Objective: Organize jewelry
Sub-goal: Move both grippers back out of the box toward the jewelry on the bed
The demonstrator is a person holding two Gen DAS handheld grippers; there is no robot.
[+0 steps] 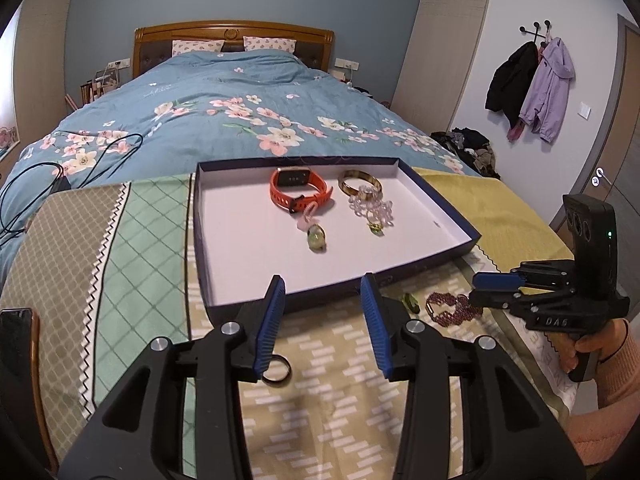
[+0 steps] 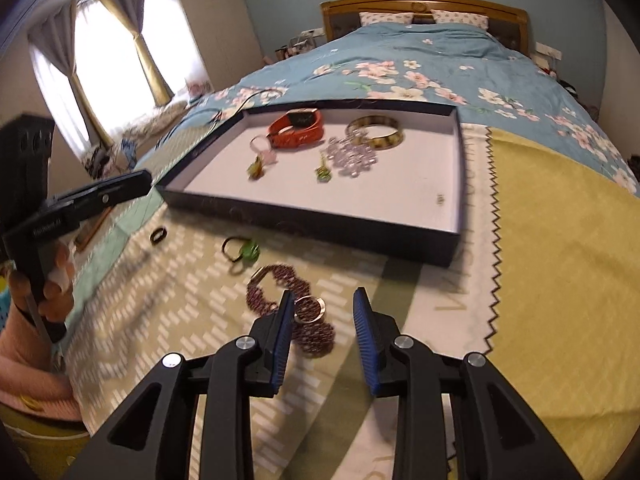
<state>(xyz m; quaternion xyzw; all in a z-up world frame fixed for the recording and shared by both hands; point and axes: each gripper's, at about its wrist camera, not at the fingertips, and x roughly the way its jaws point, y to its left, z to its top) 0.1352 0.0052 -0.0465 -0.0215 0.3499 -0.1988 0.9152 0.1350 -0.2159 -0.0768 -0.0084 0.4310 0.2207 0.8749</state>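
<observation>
A dark blue tray (image 1: 224, 280) with a white floor lies on the bed cloth; it also shows in the right wrist view (image 2: 320, 222). In it lie an orange watch (image 1: 300, 190), a brown bangle (image 1: 360, 183), clear beads (image 1: 372, 208) and a green pendant (image 1: 317, 237). My left gripper (image 1: 323, 308) is open, empty, above a dark ring (image 1: 277, 372). My right gripper (image 2: 322, 322) is open over a purple bead bracelet (image 2: 280, 300), whose metal ring (image 2: 310, 309) lies between the fingers. A green-stone ring (image 2: 242, 250) and the dark ring (image 2: 158, 235) lie nearby.
The patterned cloth (image 1: 320, 400) covers the bed foot, with a yellow cloth (image 2: 560, 260) to the right. A phone (image 1: 16, 332) lies at the left edge. Black cables (image 1: 60, 168) run over the blue duvet (image 1: 240, 92). Coats (image 1: 532, 88) hang by a door.
</observation>
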